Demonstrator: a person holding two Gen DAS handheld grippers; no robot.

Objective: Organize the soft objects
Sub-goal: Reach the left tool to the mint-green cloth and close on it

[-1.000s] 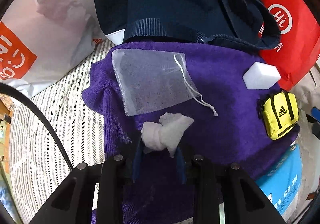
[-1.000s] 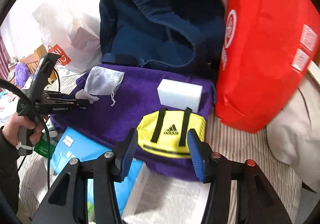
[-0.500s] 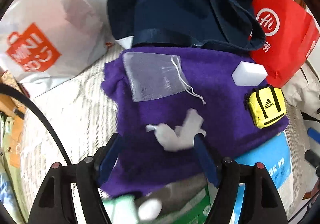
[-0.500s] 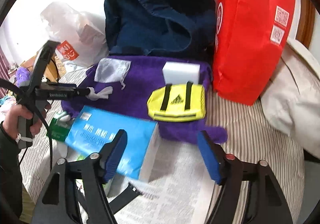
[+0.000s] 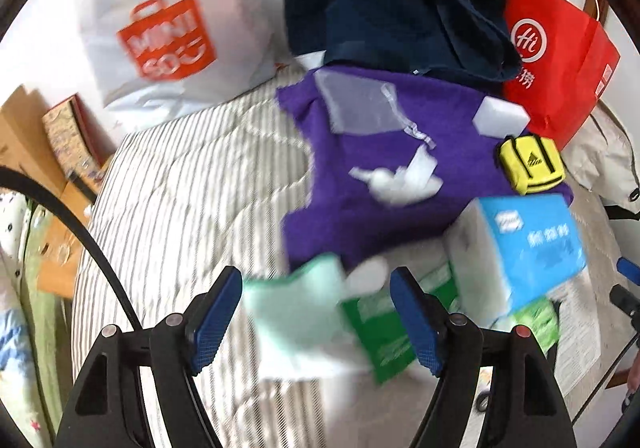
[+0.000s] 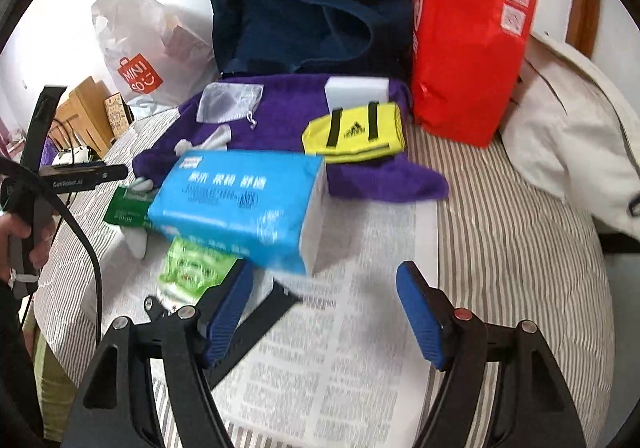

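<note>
While both tools hang above the striped bed:
Left gripper [image 5: 316, 312]: jaws spread, empty (blurred).
Right gripper [image 6: 326, 308]: jaws apart, empty.
Crumpled white tissue [image 5: 400, 178]: on purple fleece towel [image 5: 360, 204].

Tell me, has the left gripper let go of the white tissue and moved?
Yes. The left gripper released the crumpled tissue onto the purple towel and pulled back, open.

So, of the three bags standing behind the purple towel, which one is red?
The red paper bag at the right, printed with a white round logo. The navy bag stands in the middle, the white plastic bag at the left.
</note>
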